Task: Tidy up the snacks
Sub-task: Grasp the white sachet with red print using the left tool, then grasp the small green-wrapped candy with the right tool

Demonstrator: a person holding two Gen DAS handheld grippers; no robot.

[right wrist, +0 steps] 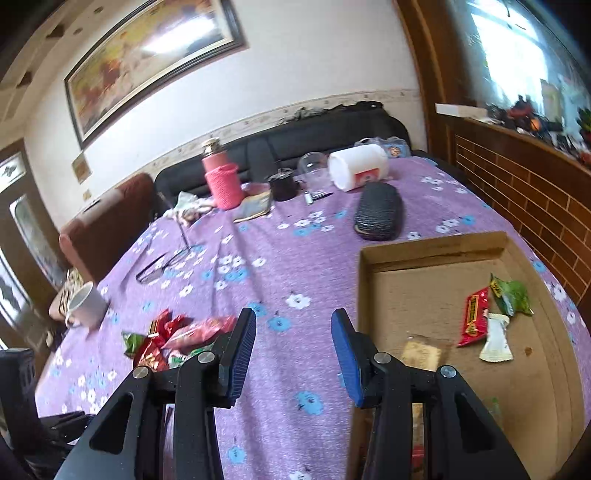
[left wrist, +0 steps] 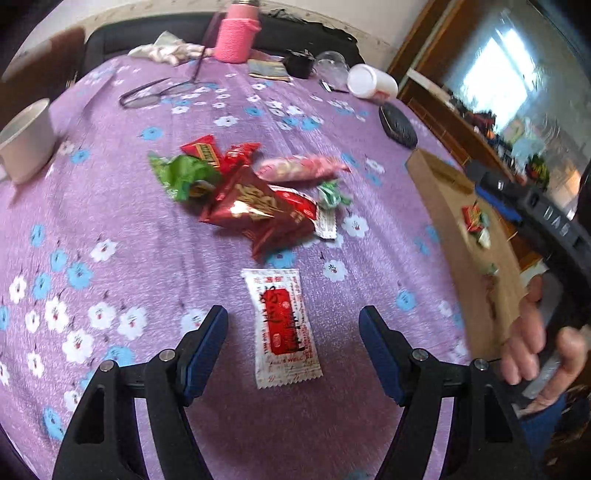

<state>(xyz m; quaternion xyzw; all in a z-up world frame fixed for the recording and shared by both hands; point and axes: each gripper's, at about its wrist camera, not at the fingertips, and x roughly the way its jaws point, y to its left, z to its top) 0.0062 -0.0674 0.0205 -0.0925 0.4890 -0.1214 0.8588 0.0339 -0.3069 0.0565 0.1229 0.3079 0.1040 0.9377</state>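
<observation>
A white and red snack packet (left wrist: 282,326) lies flat on the purple floral tablecloth, between the open fingers of my left gripper (left wrist: 293,328). Beyond it sits a pile of snacks (left wrist: 243,192): red, green and pink wrappers. The pile also shows in the right wrist view (right wrist: 173,339). My right gripper (right wrist: 293,332) is open and empty, hovering above the cloth beside a cardboard box (right wrist: 436,247). In the box lie a red bar (right wrist: 474,317), a green packet (right wrist: 513,295), a white packet (right wrist: 496,341) and a tan packet (right wrist: 421,354). The box shows at the right of the left wrist view (left wrist: 443,184).
A white mug (left wrist: 26,140) stands at the left. Eyeglasses (left wrist: 155,94), a pink bottle (left wrist: 236,35), a white jar on its side (left wrist: 371,83), a clear cup (right wrist: 314,166) and a black glasses case (right wrist: 378,212) lie at the far side. A brick-patterned wall (right wrist: 524,199) borders the right.
</observation>
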